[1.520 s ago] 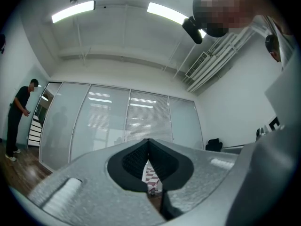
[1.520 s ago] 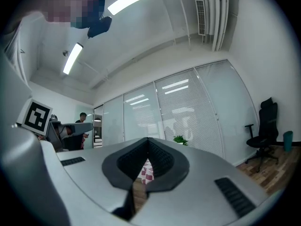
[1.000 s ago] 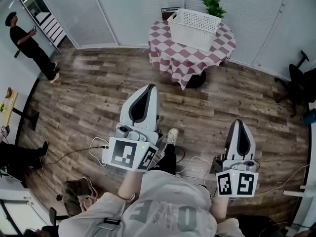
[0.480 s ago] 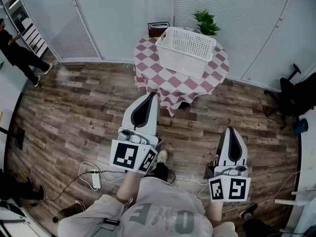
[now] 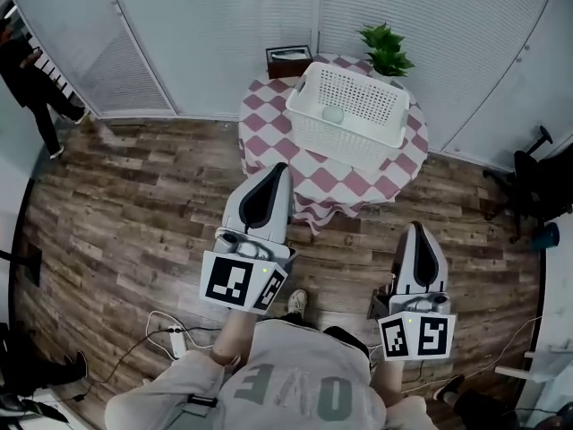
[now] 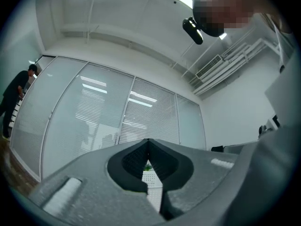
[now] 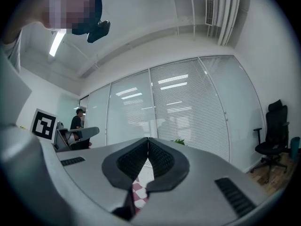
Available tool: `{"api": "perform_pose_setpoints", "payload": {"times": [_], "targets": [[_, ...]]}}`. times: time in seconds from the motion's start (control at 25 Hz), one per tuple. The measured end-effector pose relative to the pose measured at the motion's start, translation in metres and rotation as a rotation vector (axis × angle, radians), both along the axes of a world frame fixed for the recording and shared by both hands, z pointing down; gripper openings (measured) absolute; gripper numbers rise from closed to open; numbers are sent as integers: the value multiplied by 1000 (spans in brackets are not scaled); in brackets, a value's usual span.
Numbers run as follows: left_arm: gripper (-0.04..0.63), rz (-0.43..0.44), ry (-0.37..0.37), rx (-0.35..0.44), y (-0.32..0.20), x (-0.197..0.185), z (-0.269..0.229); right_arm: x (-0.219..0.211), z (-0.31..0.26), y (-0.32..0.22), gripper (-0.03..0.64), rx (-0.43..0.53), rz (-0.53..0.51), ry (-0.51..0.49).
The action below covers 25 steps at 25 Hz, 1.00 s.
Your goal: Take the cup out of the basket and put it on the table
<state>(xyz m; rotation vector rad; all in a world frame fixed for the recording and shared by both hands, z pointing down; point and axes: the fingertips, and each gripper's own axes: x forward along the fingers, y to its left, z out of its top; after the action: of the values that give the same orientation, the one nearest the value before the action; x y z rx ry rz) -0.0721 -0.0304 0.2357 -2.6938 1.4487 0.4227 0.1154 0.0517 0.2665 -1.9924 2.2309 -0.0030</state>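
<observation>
One cup (image 5: 333, 113) in basket (image 5: 347, 138) | seen from head view only

My left gripper (image 6: 148, 144) and right gripper (image 7: 148, 140) have matt grey plastic shells and ribbed black pads (image 6: 134, 160), facing a perforated white plastic basket (image 5: 376, 131), checked cloth tablecloth (image 5: 345, 184) and grainy wood-plank floor (image 5: 134, 204).
</observation>
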Motion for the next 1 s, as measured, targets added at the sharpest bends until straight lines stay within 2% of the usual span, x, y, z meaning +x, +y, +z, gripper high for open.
{"api": "perform_pose_setpoints", "payload": {"times": [0.32, 0.52, 0.8, 1.0], "targets": [[5, -35, -1, -14, -43, -17, 7, 1, 22, -43, 11, -63, -5, -38], [5, -37, -5, -21, -60, -17, 9, 3, 15, -69, 10, -39, -20, -41], [5, -36, -6, 16, -99, 6, 1, 25, 7, -122, 11, 15, -37, -27], [5, -45, -13, 45, -156, 38, -8, 60, 1, -186, 10, 37, -43, -27]]}}
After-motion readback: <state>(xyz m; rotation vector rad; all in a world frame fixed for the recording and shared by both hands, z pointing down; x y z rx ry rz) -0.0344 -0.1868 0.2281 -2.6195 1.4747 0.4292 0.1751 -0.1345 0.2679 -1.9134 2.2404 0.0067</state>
